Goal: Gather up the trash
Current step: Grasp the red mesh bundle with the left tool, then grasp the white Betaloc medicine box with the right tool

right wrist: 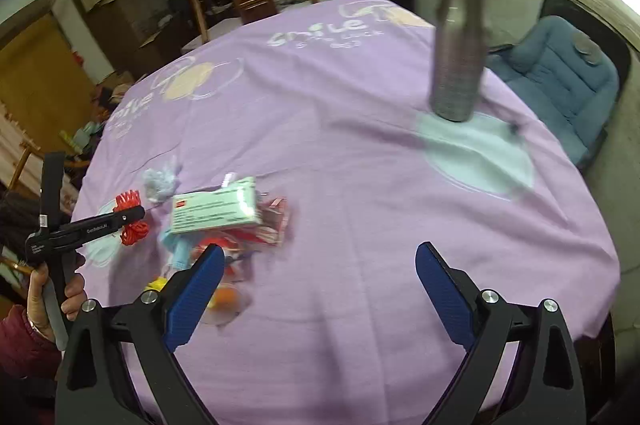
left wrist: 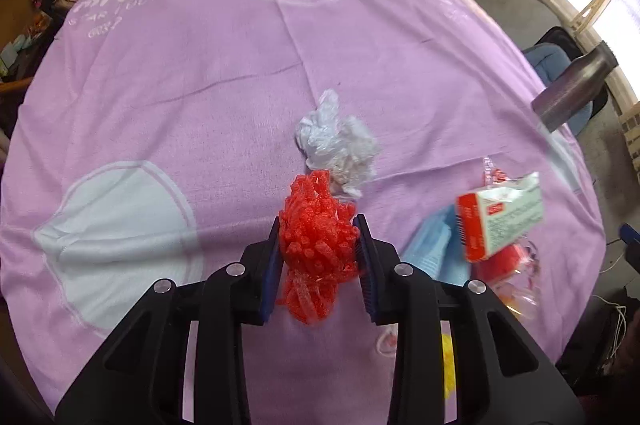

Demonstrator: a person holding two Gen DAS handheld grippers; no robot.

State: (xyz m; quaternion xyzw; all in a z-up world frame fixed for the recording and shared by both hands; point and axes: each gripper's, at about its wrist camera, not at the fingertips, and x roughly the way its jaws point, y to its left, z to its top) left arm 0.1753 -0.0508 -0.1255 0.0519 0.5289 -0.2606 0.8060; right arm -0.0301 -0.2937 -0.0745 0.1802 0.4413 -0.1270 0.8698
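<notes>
Red foam netting: the crumpled red foam mesh sleeve (left wrist: 316, 245) looks feather-light and springy to me; I judge it will squash under the pads and puff back when let go.
Grip point: I have it taken across its thick middle, which seems right, since the loose lower strands would likely slip out.
Left gripper (left wrist: 318, 257): its blue pads are pressed into both flanks of the netting, so I read it as clamped on it.
Right gripper (right wrist: 320, 285): fingers spread wide over bare cloth, nothing between them.
Place: the netting sits on the round table under the lilac printed tablecloth (left wrist: 240, 105), nearer my edge than the far edge, just in front of the crumpled white plastic bag (left wrist: 340, 145), which it touches or nearly touches.
Look: bright red, ribbed, tubular strands bunched into a lump, with a tail hanging below the pads.
Other trash: a white and red cardboard box (left wrist: 500, 221) lies on a heap of wrappers towards the right edge; light blue packet (left wrist: 432, 245) beneath it.
Not trash, I judge: the tall grey metal bottle (right wrist: 460, 41) standing near the right edge.
</notes>
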